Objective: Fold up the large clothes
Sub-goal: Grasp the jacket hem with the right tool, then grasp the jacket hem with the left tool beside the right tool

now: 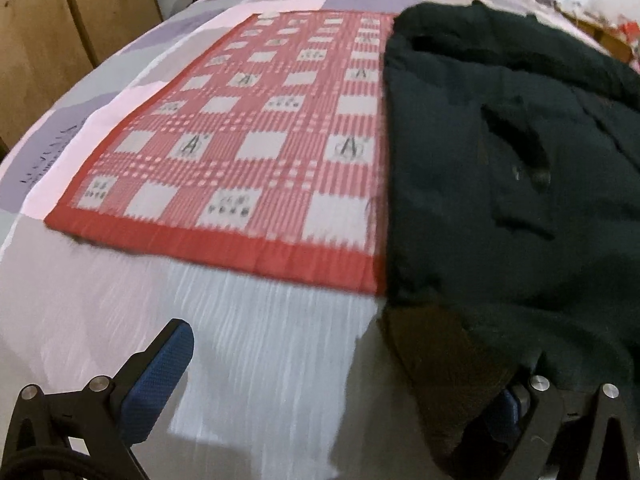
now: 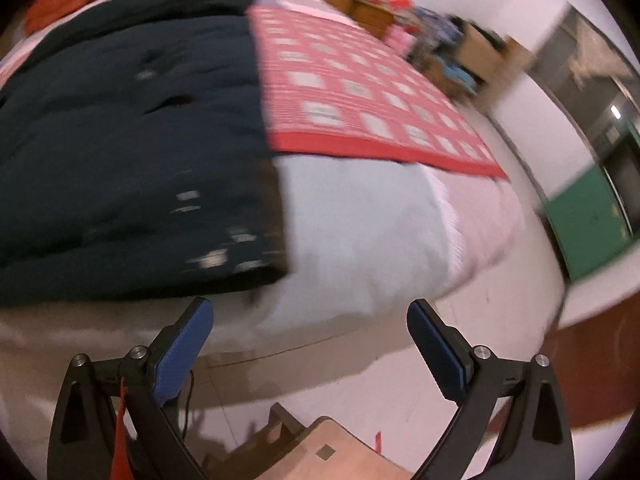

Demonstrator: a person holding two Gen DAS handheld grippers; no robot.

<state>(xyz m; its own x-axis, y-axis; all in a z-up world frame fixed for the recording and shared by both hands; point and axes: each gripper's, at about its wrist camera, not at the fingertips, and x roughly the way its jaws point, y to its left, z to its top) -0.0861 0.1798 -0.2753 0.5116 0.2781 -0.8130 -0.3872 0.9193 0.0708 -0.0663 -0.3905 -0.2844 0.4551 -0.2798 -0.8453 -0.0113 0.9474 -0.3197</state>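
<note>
Hand-held gripper point(image 1: 340, 368) beside lengthwise coat point(image 1: 500, 160)

A home bedroom: a bed point(image 1: 256, 360) under pastel patchwork bedding, a red checked cloth point(image 1: 256, 136) spread on it, wooden wardrobe doors point(image 1: 44, 32) alongside, cluttered boxes point(image 2: 460, 56) by the wall.
</note>
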